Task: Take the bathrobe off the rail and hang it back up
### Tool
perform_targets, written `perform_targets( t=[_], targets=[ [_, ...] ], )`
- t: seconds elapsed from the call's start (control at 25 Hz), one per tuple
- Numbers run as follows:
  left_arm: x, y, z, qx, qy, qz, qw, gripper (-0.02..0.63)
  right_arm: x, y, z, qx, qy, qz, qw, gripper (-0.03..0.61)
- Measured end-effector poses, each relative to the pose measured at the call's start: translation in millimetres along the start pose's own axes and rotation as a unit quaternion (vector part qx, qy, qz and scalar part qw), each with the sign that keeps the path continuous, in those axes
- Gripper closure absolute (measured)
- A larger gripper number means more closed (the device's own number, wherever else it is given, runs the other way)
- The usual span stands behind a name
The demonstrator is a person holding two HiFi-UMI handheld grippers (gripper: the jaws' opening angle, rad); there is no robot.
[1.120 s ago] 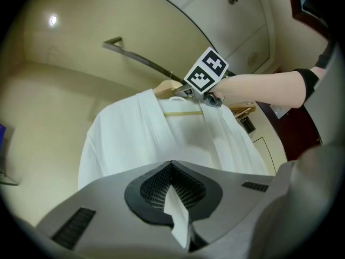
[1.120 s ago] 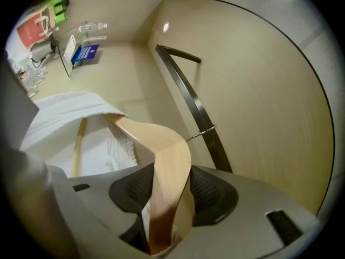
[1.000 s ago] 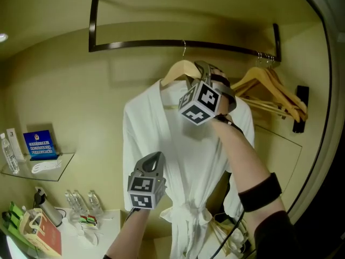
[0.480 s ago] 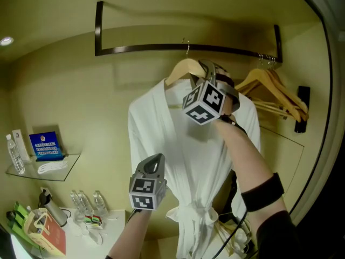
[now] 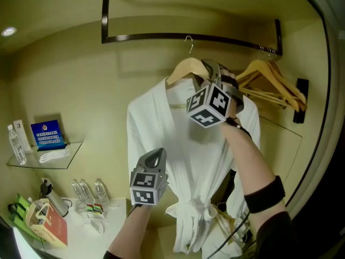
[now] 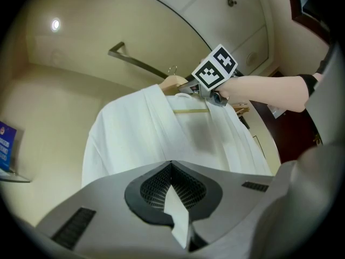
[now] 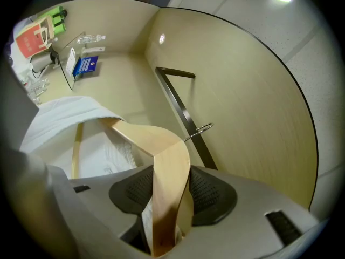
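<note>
Under the dark rail (image 5: 161,36) — beige wall (image 5: 81,90), glass shelf (image 5: 64,156)

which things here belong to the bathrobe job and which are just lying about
In the job: bathrobe, wooden hanger under it, rail, left gripper, right gripper.
Lying about: spare hangers, glass shelf, water bottles, blue sign.

One bathrobe (image 5: 183,144); one rail (image 5: 156,36); two grippers: left gripper (image 5: 156,153), right gripper (image 5: 208,65); one shelf (image 5: 66,156).
</note>
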State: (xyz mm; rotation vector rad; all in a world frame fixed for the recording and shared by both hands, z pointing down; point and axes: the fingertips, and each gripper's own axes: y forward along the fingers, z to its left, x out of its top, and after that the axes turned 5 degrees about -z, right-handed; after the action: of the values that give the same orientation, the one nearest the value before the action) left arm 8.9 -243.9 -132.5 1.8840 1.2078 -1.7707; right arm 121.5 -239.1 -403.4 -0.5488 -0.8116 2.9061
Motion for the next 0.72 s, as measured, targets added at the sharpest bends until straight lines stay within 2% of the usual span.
perform_targets(
  t=[0.44,0.72],
  targets=[
    [-40.2,-82.0,11.5,0.011,-0.016,0.041,0.9990,0.610,6.4,-60.0,96.3,0.050,0.033,0.019,0.998,0.373],
    [-84.3,-129.7,9.9,0.014,-0.044,0.072,0.9963,0.610,5.5,-111.3,171.1,0.088,0.058,0.029,0.994,0.373]
  ],
)
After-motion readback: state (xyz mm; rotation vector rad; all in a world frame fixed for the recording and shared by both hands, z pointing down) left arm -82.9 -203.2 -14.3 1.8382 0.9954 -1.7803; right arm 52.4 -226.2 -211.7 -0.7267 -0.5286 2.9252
